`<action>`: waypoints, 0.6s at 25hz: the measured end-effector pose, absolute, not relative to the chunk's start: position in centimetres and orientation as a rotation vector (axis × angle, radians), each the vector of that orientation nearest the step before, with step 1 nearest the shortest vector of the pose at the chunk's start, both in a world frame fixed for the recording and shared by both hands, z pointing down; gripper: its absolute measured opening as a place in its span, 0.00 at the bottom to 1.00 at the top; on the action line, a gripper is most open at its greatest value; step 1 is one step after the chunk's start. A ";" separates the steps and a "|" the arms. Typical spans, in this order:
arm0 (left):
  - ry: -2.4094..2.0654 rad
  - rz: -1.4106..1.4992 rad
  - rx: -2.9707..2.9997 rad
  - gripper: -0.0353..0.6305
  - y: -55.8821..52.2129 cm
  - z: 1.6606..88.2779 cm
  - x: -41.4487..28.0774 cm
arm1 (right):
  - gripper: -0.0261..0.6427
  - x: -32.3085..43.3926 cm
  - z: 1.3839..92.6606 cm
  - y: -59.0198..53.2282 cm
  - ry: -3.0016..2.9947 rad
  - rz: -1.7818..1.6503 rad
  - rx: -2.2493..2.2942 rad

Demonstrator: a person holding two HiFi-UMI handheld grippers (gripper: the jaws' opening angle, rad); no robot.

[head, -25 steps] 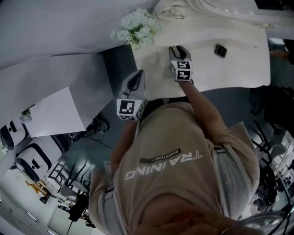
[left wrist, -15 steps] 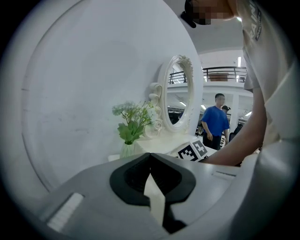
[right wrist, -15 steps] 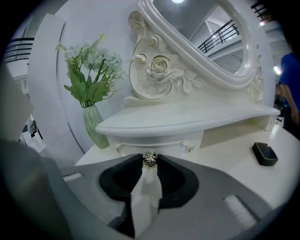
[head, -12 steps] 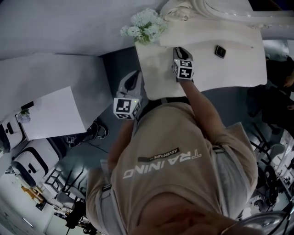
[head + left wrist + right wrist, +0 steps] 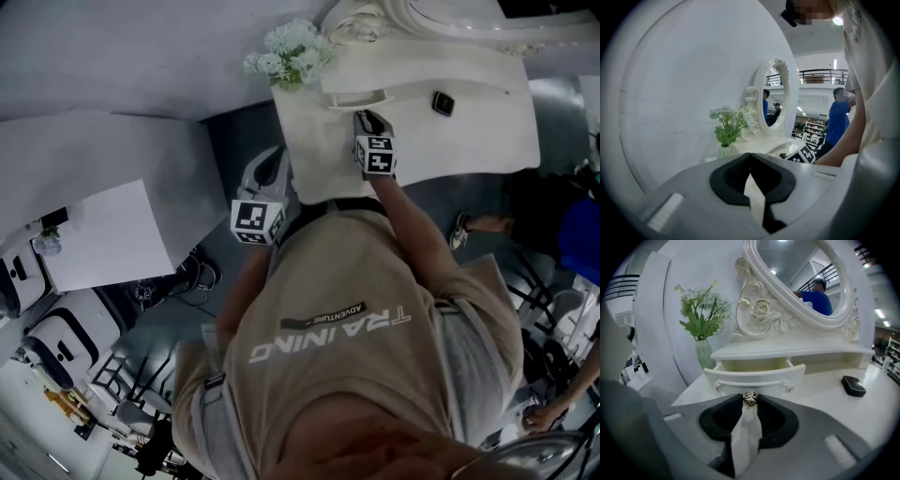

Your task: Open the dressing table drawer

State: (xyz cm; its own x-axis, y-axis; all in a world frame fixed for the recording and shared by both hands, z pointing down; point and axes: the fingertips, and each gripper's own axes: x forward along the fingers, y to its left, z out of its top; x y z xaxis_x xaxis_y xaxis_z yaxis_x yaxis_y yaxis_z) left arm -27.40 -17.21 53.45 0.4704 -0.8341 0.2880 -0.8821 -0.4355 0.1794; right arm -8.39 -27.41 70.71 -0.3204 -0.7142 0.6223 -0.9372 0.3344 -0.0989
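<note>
The cream drawer (image 5: 754, 376) of the white dressing table (image 5: 825, 401) stands pulled partly out under the mirror shelf, and its hollow inside shows. My right gripper (image 5: 750, 401) is shut on the small metal knob (image 5: 750, 398) at the middle of the drawer front. From the head view, the right gripper (image 5: 368, 120) sits just in front of the open drawer (image 5: 356, 97). My left gripper (image 5: 278, 167) hangs off the table's left edge in the air. In its own view the left gripper (image 5: 750, 157) has its tips together and holds nothing.
An oval carved mirror (image 5: 801, 277) rises behind the drawer. A vase of white flowers (image 5: 701, 317) stands at the table's left rear, a small black box (image 5: 853, 385) at its right. A white wall (image 5: 693, 93) lies left of the table. People stand at the right.
The drawer has slid out from under the shelf as my right gripper drew back with the knob. My left gripper has barely shifted.
</note>
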 end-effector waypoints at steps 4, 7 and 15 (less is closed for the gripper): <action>-1.447 0.230 2.430 0.06 -16.9 53.4 -26.9 | 0.20 -8.4 70.9 -26.7 -2.128 0.644 1.455; -1.441 0.231 2.434 0.06 -16.8 53.3 -26.5 | 0.20 -8.5 70.9 -26.7 -2.135 0.648 1.459; -1.449 0.212 2.439 0.06 -16.8 52.8 -26.3 | 0.23 -8.3 70.0 -25.5 -2.168 0.598 1.371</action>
